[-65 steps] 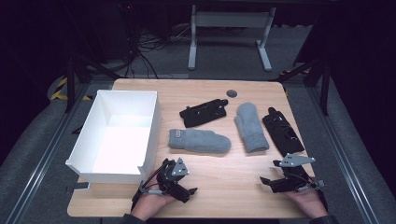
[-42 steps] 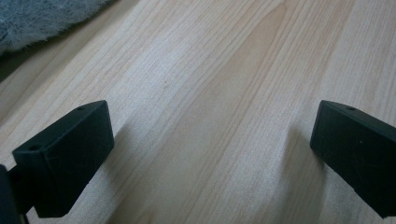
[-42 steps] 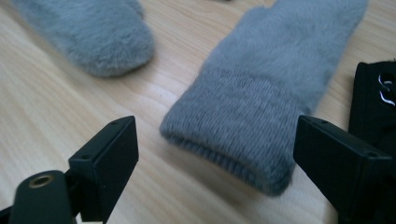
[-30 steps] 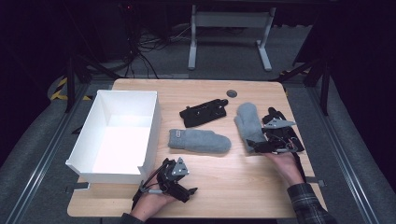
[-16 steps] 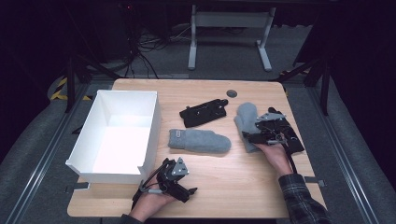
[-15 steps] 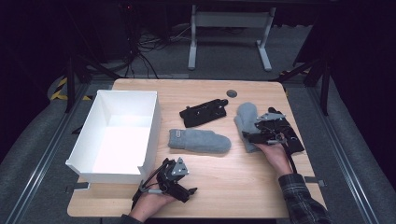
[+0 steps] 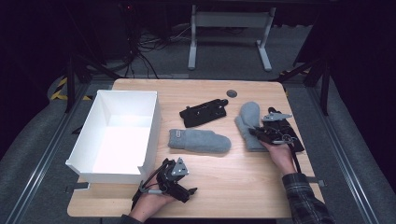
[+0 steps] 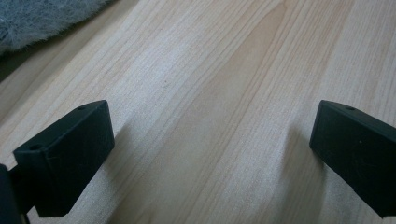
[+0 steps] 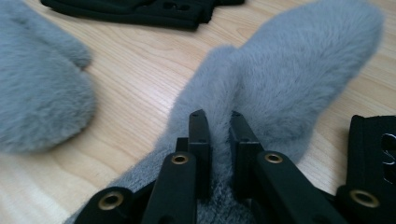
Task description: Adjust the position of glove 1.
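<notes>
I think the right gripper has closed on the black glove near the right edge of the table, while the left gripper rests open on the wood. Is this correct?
Not quite. The right gripper has just closed on the grey mitten, pinching a fold of its fur, not on the black glove beside it; the right gripper view shows this. The left gripper does rest open on the wooden table.

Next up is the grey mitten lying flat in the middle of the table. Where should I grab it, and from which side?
Probably the cuff end of the grey mitten, nearest the white box. It lies flat with its length across the table, so come from above, jaws across the cuff, pinching up a fold as the right gripper does on the other mitten.
</notes>
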The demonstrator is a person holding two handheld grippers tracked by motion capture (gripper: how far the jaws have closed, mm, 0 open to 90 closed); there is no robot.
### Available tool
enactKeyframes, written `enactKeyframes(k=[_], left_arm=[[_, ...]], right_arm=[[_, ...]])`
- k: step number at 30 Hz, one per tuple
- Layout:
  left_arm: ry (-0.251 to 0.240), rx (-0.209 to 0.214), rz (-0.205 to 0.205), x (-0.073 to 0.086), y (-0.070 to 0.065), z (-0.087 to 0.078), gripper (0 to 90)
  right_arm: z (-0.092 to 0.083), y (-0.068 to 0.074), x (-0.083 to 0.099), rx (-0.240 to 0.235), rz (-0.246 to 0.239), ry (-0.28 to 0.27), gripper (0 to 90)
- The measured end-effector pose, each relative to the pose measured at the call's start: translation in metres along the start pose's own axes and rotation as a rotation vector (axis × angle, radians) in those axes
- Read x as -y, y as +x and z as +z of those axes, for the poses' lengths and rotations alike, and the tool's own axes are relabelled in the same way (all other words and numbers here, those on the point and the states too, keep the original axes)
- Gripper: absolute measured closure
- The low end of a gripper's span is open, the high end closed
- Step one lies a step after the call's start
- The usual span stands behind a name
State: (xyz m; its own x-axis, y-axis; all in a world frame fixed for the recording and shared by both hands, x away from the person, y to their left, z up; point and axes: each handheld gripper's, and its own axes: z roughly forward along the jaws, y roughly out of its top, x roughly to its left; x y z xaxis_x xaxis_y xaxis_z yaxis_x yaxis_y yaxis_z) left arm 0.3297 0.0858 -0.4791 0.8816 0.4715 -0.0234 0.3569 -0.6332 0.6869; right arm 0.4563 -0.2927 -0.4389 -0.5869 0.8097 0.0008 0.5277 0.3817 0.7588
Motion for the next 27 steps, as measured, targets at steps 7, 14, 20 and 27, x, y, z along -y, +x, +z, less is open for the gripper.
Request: enactKeyframes(k=[7,14,20,27], left_arm=[[-0.001,-0.003,0.002,0.000,0.000,0.000,0.3],[0.001,-0.003,-0.002,0.000,0.000,0.000,0.2],[-0.001,-0.001,-0.003,0.000,0.000,0.000,0.3],[0.000,-0.002,-0.003,0.000,0.000,0.000,0.3]], right_arm=[[-0.030,0.003,0.000,-0.063,0.001,-0.048,84.1],[-0.055,0.019,0.008,-0.112,-0.026,-0.068,84.1],[-0.074,0.035,0.018,-0.175,-0.055,-0.081,84.1],[-0.089,0.054,0.035,-0.260,-0.086,-0.087,84.1]])
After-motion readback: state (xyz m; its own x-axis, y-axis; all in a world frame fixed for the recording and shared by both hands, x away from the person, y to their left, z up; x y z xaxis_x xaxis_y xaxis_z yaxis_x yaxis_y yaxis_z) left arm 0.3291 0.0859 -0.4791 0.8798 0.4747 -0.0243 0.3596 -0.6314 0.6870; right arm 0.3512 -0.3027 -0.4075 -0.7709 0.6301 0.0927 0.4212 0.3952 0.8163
